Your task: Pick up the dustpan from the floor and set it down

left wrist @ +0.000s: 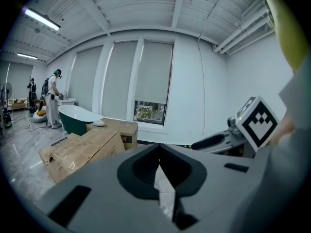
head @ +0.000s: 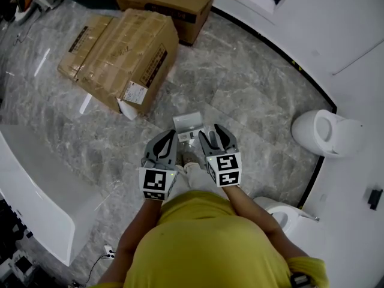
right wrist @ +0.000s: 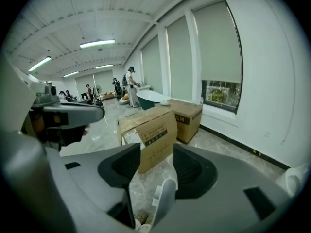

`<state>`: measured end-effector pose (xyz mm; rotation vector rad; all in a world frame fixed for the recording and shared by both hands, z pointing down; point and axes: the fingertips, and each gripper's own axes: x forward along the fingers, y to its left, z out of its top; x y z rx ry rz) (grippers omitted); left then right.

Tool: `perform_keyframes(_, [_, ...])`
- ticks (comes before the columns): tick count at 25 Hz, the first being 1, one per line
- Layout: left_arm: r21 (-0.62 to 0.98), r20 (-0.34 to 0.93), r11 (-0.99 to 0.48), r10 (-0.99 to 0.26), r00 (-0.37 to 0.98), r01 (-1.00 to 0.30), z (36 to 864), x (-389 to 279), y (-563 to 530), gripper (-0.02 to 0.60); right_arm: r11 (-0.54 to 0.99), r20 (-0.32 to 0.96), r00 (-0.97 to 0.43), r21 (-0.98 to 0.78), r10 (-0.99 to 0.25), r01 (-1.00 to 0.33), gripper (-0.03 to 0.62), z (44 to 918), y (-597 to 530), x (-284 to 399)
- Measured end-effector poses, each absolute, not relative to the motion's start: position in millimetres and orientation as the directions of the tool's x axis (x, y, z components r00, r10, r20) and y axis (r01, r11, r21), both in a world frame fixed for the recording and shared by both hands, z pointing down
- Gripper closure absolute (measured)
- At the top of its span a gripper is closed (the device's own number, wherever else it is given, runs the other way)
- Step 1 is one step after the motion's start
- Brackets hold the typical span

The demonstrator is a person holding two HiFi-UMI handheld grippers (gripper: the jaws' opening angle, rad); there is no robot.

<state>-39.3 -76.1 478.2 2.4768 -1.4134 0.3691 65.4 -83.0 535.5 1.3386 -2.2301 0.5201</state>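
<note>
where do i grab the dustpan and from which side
Probably the white handle of the dustpan: a slim, round-topped bar rising toward you, narrow enough to fit between jaws. Come from above on the near side; the right gripper has it between its open jaws.

Marble floor (head: 258, 95) being left open through the middle, the far left being blocked by cardboard boxes (head: 123, 59), the right being taken up by a toilet (head: 327, 132), the near left being closed off by a white panel (head: 42, 191), the dustpan (head: 188, 122) being left lying just ahead.
</note>
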Motion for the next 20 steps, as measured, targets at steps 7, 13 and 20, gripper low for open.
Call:
perform_keyframes(7, [0.056, 0.257, -0.491, -0.834, 0.488, -0.869, 436, -39, -87, 0.581, 0.415, 0.420, -0.409, -0.083, -0.810, -0.906, 0.585, 464, -103, 69])
perform_keyframes(13, [0.035, 0.130, -0.449, -0.884, 0.449, -0.893, 379, -45, -96, 0.581, 0.422, 0.246, -0.412, -0.015, -0.877, -0.907, 0.583, 398, -115, 69])
perform_keyframes(20, [0.031, 0.054, -0.374, -0.925, 0.376, -0.927, 335, -60, -98, 0.581, 0.415, 0.027, -0.416, 0.140, -0.909, -0.899, 0.583, 324, -110, 64])
